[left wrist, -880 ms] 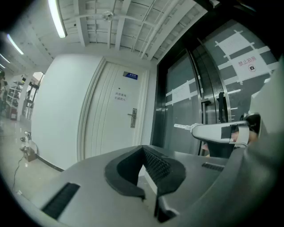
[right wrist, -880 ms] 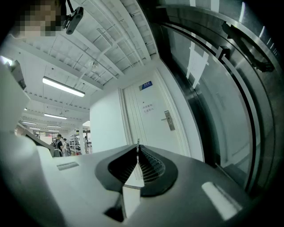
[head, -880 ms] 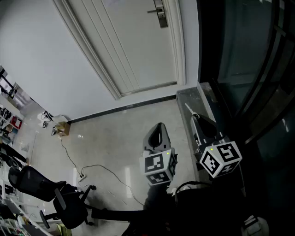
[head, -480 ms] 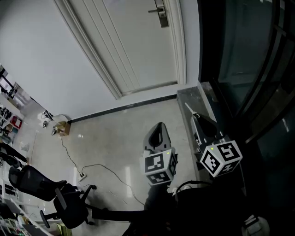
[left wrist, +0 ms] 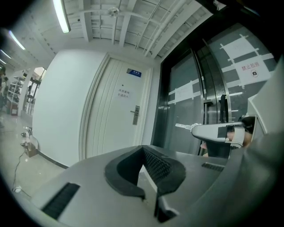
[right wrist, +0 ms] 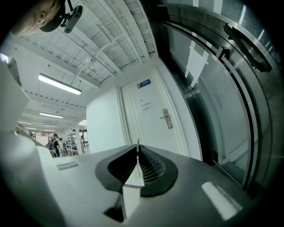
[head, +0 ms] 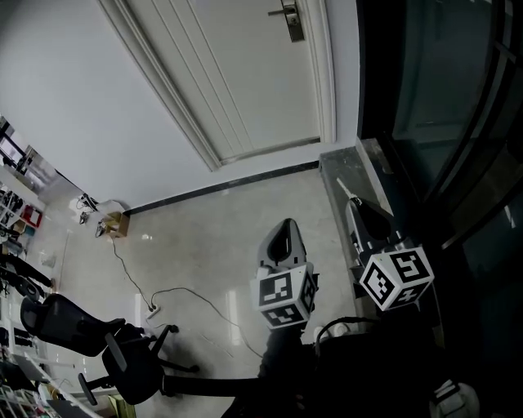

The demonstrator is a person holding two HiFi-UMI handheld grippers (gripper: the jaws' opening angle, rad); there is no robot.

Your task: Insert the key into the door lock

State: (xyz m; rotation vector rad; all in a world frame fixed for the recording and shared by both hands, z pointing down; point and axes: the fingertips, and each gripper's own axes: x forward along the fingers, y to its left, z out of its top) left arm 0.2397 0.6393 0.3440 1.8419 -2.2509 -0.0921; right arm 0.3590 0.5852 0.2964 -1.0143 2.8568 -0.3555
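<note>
Right gripper [right wrist: 138,156] pinches the key [right wrist: 138,143] edge-on, its blade poking out ahead. Left gripper [left wrist: 144,156] is closed on nothing. Both hang well apart from the door lock [head: 292,21].

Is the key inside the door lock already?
No, the key sticks out of the right tongs, with a wide stretch of floor between it and the door lock.

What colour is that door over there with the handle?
The door is plain white with long moulded grooves. It shows best in the head view.
</note>
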